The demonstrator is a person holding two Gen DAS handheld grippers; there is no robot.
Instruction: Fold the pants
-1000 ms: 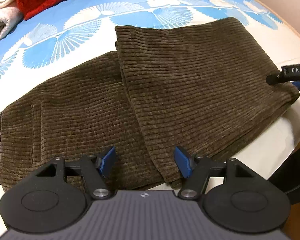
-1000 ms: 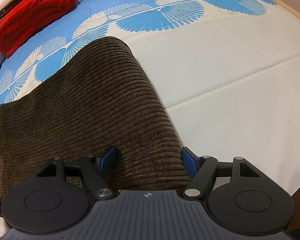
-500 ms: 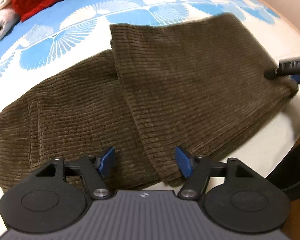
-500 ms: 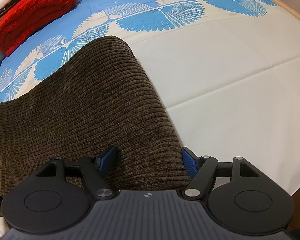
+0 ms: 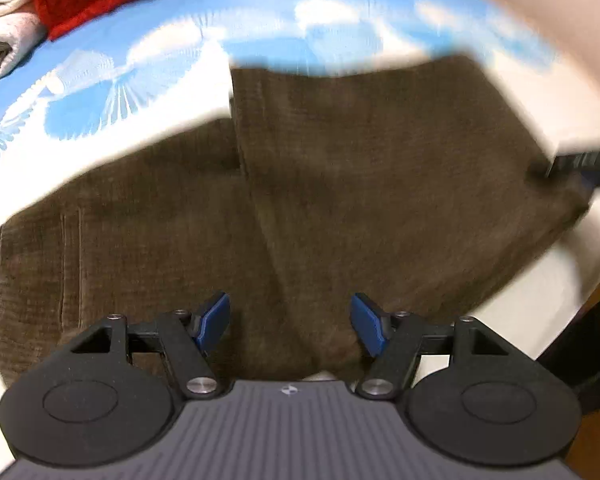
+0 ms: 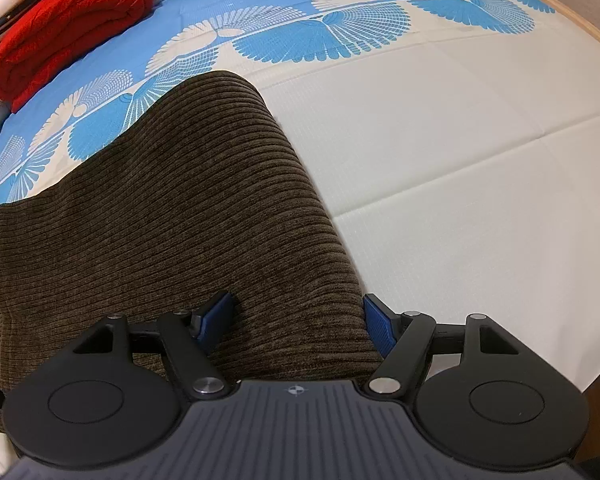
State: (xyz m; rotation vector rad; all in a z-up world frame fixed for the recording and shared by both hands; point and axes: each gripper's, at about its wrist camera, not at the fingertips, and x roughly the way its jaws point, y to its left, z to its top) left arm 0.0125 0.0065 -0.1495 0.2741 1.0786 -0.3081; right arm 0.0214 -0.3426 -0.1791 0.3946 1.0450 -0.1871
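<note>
Brown corduroy pants flat on the bed, folded over once; top layer to the right, waistband end to the left near the bed's near edge. Left gripper low over the near hem, jaws wide, blue pads clear of the cloth as far as visible (left view blurred, so contact hard to judge). Right gripper at the fold's right end, jaws wide, straddling the rolled edge of the pants; right pad just beside the fold over bare sheet, left pad over corduroy; no pinch seen. Red blanket at the bed's far left corner, well apart from the pants; pale towels just beside it.
</note>
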